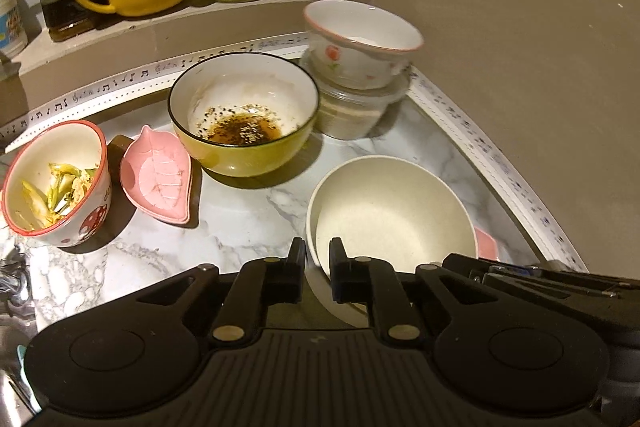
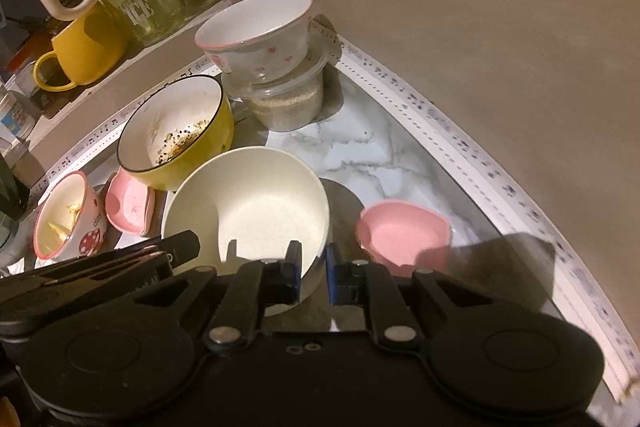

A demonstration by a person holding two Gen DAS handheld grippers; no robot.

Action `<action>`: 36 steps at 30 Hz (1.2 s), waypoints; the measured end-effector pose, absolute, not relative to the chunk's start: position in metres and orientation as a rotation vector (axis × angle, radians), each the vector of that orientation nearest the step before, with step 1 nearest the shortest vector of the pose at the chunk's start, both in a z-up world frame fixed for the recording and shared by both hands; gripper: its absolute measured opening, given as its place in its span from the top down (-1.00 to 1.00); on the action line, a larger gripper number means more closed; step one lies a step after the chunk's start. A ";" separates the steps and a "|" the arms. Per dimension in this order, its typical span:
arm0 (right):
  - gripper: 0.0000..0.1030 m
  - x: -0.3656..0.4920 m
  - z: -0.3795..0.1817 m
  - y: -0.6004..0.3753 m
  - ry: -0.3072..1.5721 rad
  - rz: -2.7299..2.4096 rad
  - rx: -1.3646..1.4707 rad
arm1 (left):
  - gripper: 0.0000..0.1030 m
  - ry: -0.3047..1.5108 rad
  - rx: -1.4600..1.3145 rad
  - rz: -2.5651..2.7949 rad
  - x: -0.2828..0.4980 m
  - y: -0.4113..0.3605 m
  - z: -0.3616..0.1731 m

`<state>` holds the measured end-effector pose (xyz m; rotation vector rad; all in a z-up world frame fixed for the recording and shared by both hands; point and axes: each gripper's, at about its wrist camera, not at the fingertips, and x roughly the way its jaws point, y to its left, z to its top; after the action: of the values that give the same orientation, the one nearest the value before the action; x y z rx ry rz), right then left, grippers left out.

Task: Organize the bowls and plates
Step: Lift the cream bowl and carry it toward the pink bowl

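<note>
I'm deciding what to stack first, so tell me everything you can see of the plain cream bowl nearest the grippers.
The cream bowl is round, deep and plain, with a matte, faintly speckled surface. It is empty and looks clean, and stands upright on the marble counter. The left gripper has its jaws astride the near rim; the right gripper straddles the rim on the other side. Whether either set of jaws presses the rim cannot be told. A pink dish lies apart on its right.

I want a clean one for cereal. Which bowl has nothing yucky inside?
The plain cream bowl nearest the jaws looks clean. The yellow bowl holds brown sauce; the mushroom bowl holds vegetable scraps.
</note>
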<state>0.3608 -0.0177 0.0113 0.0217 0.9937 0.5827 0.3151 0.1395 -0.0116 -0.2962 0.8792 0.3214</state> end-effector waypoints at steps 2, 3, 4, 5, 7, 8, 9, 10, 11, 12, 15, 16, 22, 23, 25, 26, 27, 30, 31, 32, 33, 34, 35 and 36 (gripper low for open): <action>0.79 0.352 0.017 -0.025 0.989 0.572 0.025 | 0.77 0.883 -0.290 0.304 0.308 0.134 -0.006; 0.79 0.348 0.020 -0.029 0.987 0.565 0.028 | 0.77 0.882 -0.283 0.295 0.304 0.131 -0.003; 0.79 0.343 0.022 -0.033 0.983 0.560 0.029 | 0.77 0.880 -0.278 0.283 0.300 0.128 0.000; 0.79 0.338 0.024 -0.037 0.980 0.553 0.029 | 0.77 0.880 -0.272 0.272 0.296 0.125 0.002; 0.79 0.327 0.029 -0.046 0.979 0.540 0.035 | 0.77 0.882 -0.263 0.250 0.287 0.119 0.007; 0.79 0.323 0.031 -0.049 0.978 0.535 0.037 | 0.77 0.884 -0.261 0.238 0.283 0.115 0.010; 0.79 0.318 0.033 -0.053 0.979 0.529 0.038 | 0.77 0.886 -0.258 0.228 0.279 0.112 0.012; 0.79 0.314 0.035 -0.058 0.981 0.524 0.042 | 0.77 0.887 -0.256 0.216 0.275 0.109 0.015; 0.79 0.309 0.037 -0.062 0.982 0.519 0.047 | 0.77 0.887 -0.254 0.204 0.271 0.106 0.017; 0.79 0.304 0.039 -0.067 0.980 0.512 0.050 | 0.77 0.886 -0.248 0.193 0.267 0.102 0.019; 0.79 0.290 0.045 -0.079 0.975 0.494 0.057 | 0.77 0.885 -0.226 0.159 0.254 0.090 0.026; 0.79 0.284 0.047 -0.084 0.973 0.486 0.062 | 0.77 0.885 -0.222 0.149 0.249 0.086 0.028; 0.78 0.251 0.061 -0.109 0.946 0.446 0.080 | 0.77 0.881 -0.194 0.093 0.221 0.066 0.036; 0.78 0.245 0.063 -0.113 0.940 0.436 0.084 | 0.77 0.878 -0.188 0.083 0.217 0.063 0.038; 0.78 0.234 0.065 -0.124 0.931 0.421 0.093 | 0.77 0.870 -0.174 0.060 0.207 0.054 0.041; 0.78 0.229 0.066 -0.131 0.927 0.411 0.099 | 0.77 0.868 -0.166 0.046 0.202 0.050 0.043; 0.78 0.223 0.067 -0.137 0.922 0.399 0.107 | 0.77 0.866 -0.156 0.030 0.198 0.044 0.045; 0.78 0.205 0.069 -0.157 0.907 0.360 0.126 | 0.77 0.861 -0.132 -0.013 0.185 0.027 0.050; 0.78 0.199 0.070 -0.164 0.902 0.345 0.133 | 0.77 0.859 -0.122 -0.031 0.181 0.021 0.051; 0.78 0.194 0.070 -0.170 0.899 0.333 0.138 | 0.77 0.857 -0.115 -0.049 0.177 0.015 0.052; 0.78 0.188 0.071 -0.177 0.895 0.318 0.146 | 0.77 0.858 -0.110 -0.068 0.174 0.010 0.053; 0.78 0.182 0.071 -0.185 0.892 0.301 0.157 | 0.77 0.859 -0.104 -0.087 0.171 0.003 0.054; 0.78 0.178 0.071 -0.191 0.892 0.288 0.165 | 0.77 0.861 -0.097 -0.105 0.168 -0.002 0.055; 0.78 0.173 0.071 -0.199 0.891 0.273 0.172 | 0.77 0.861 -0.089 -0.123 0.164 -0.009 0.056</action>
<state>0.1727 -0.1989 0.0711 0.1720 0.8909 0.2732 0.1644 -0.0090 0.0559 -0.0895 0.8614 -0.1232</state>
